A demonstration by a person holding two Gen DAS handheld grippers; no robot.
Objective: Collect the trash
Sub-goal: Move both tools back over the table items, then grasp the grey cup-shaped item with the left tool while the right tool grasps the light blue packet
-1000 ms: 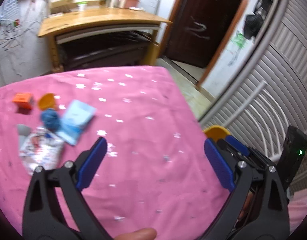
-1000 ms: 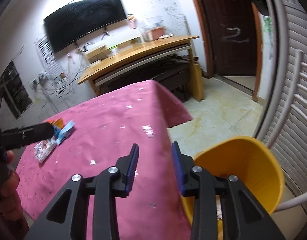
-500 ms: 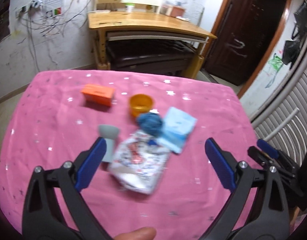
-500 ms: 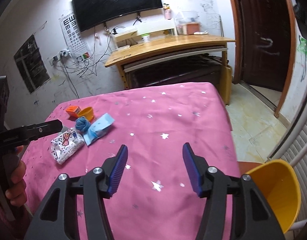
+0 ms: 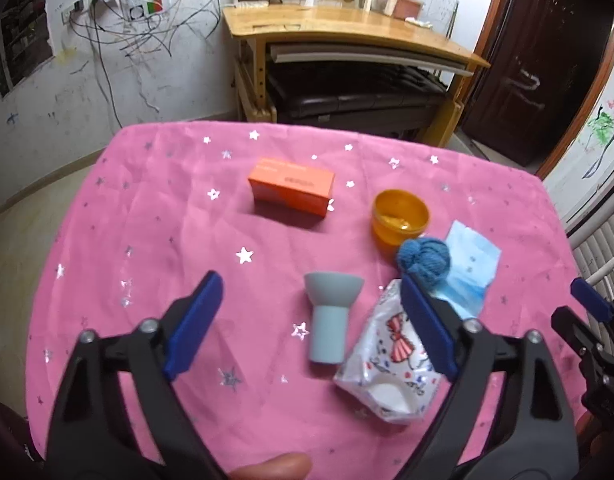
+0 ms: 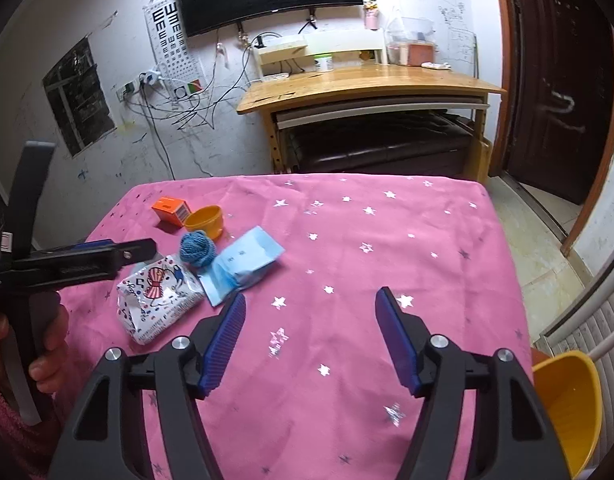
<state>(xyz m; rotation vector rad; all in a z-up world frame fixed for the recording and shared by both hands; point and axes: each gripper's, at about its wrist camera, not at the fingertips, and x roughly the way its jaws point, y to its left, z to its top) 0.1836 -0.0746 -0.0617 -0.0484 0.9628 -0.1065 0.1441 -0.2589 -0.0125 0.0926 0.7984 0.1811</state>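
On the pink star cloth lie a white printed wrapper [image 5: 391,364] [image 6: 157,296], a light blue packet [image 5: 469,276] [image 6: 243,266], a blue yarn ball [image 5: 425,260] [image 6: 196,248], a grey funnel-shaped piece [image 5: 331,312], a small orange cup [image 5: 401,216] [image 6: 205,221] and an orange box [image 5: 291,186] [image 6: 170,209]. My left gripper [image 5: 311,324] is open, above the grey piece, its right finger over the wrapper. My right gripper [image 6: 311,338] is open and empty over bare cloth, right of the packet. A yellow bin [image 6: 567,404] stands at the table's right.
A wooden desk [image 5: 347,36] [image 6: 367,88] with a dark bench under it stands beyond the table. A dark door [image 6: 559,80] is at the right. White railing [image 6: 587,320] runs along the right side. The left gripper's handle [image 6: 67,260] shows in the right wrist view.
Both views have swung left from the table's right edge onto the pile of items. My left gripper has come closer over the grey piece and wrapper. My right gripper has opened wider.
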